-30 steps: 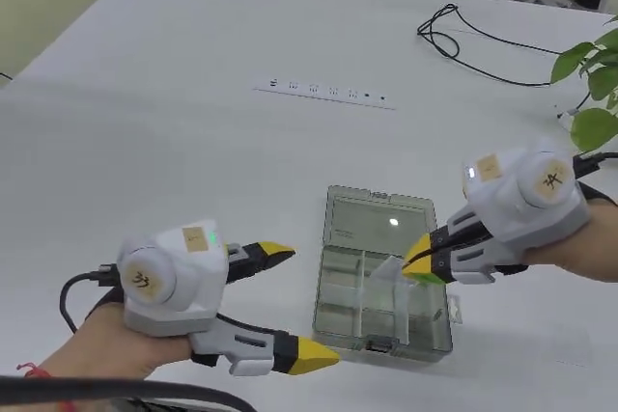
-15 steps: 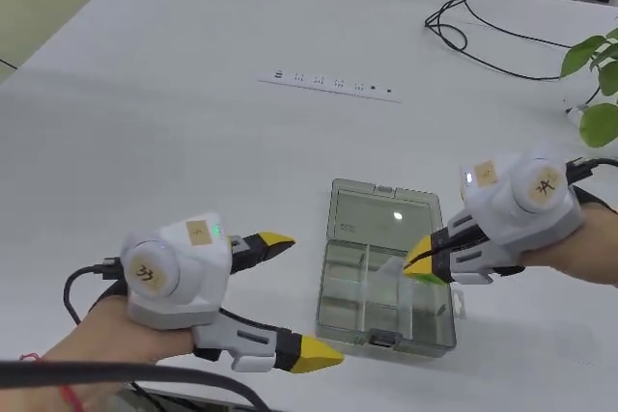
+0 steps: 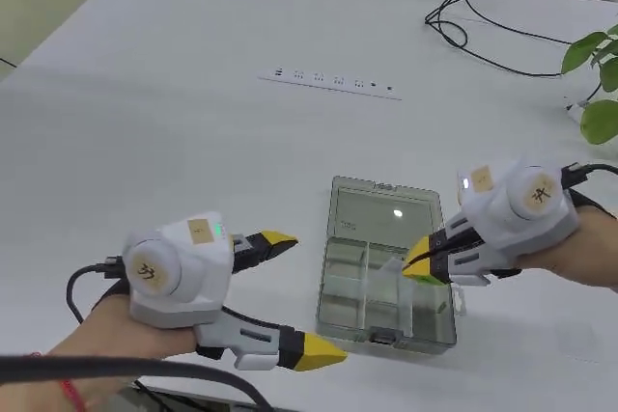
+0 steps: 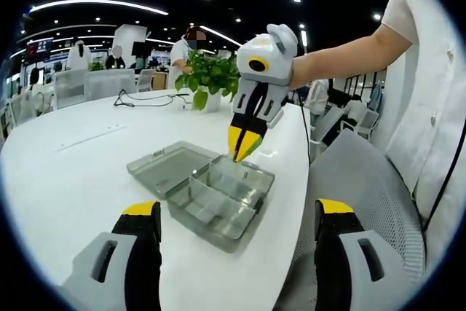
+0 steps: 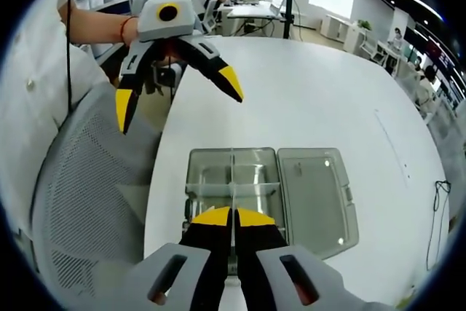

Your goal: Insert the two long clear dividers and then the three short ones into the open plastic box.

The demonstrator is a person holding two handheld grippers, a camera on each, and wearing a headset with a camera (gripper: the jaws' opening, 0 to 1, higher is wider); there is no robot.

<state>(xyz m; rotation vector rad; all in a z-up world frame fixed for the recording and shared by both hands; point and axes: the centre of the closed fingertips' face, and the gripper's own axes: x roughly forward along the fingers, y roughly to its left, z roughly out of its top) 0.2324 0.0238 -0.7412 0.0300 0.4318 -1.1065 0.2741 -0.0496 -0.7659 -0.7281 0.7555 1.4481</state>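
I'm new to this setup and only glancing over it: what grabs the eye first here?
The yellow-tipped right tongs, shut on a clear divider, are poised over the open plastic box, which sits on the white table in front of the person. Left of the box, the left tongs hover with jaws wide apart.

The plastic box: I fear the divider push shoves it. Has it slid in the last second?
No. The plastic box keeps its place below the power strip; only the camera shifted.
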